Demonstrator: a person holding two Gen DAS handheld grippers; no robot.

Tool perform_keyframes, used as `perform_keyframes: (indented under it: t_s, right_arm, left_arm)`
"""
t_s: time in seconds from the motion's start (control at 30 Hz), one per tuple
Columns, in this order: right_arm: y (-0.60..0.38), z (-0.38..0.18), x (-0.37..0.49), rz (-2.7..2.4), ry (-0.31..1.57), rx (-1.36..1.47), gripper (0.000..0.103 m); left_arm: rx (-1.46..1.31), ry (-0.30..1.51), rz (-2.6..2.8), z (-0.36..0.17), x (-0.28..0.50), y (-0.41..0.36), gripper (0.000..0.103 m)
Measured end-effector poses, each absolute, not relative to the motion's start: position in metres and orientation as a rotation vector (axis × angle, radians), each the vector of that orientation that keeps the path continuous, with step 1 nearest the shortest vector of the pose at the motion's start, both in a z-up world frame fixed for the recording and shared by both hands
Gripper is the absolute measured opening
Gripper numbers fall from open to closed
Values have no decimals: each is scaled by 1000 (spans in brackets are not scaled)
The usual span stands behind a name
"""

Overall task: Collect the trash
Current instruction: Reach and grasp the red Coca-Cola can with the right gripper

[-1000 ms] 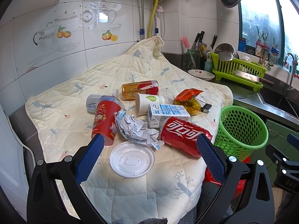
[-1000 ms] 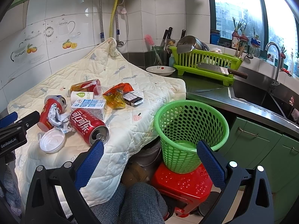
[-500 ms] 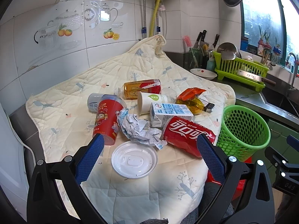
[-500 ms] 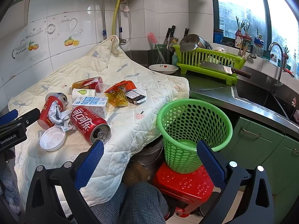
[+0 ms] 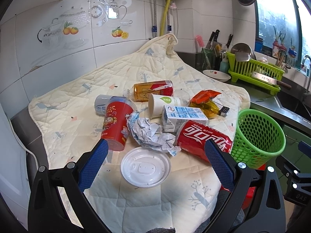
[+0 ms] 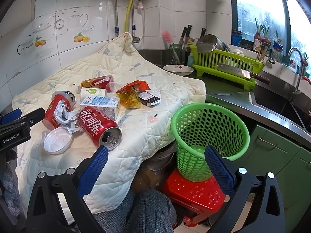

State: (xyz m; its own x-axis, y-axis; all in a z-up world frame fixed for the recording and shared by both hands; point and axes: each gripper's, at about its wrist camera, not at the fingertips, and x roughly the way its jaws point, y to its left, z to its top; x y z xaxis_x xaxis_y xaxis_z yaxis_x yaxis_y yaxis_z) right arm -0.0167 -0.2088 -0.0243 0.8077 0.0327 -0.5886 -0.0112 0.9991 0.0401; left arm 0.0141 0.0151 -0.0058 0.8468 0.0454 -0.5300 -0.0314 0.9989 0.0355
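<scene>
With both my left gripper (image 5: 155,161) and right gripper (image 6: 155,165) spread wide and empty, the lid (image 5: 145,168) lies flat just ahead of the left one, beside the cola can (image 5: 202,138), whose long axis points toward the green basket (image 5: 258,136).

Both grippers, left gripper (image 5: 155,163) and right gripper (image 6: 156,164), have jaws spread wide, seemingly holding nothing, side by side.

silver can (image 5: 101,104) mostly hidden behind red cup (image 5: 116,124); basket (image 6: 210,136) bottom perhaps empty, unclear.

"GenRobot.AI" marks the left claw (image 6: 14,120); the red can (image 6: 97,125) seemingly bears Coca-Cola script.
</scene>
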Motion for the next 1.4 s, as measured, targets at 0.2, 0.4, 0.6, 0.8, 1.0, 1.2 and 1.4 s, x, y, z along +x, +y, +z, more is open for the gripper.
perform_keyframes:
  t_s: [0.2, 0.4, 0.6, 0.8, 1.0, 1.2, 1.4]
  right_arm:
    - [-204, -20, -5, 91, 636, 24, 96]
    - [-191, -16, 12, 205, 651, -25, 96]
    - [-167, -15, 38, 351, 684, -96, 95]
    - [-142, -22, 64, 460, 728, -199, 87]
    - [-119, -37, 90, 528, 780, -305, 80]
    - [-99, -46, 112, 564, 790, -400, 79]
    - [-89, -51, 129, 627, 819, -431, 79]
  left_arm:
    - [18, 563, 69, -3, 20, 29, 98]
    - [18, 568, 97, -1, 23, 45, 98]
    - [-9, 595, 108, -4, 27, 68, 98]
    - [-50, 642, 119, -17, 33, 92, 98]
    - [-64, 658, 113, -23, 42, 101, 97]
    - [-80, 682, 71, -26, 55, 97, 92]
    - [-116, 726, 0, -34, 75, 90, 82]
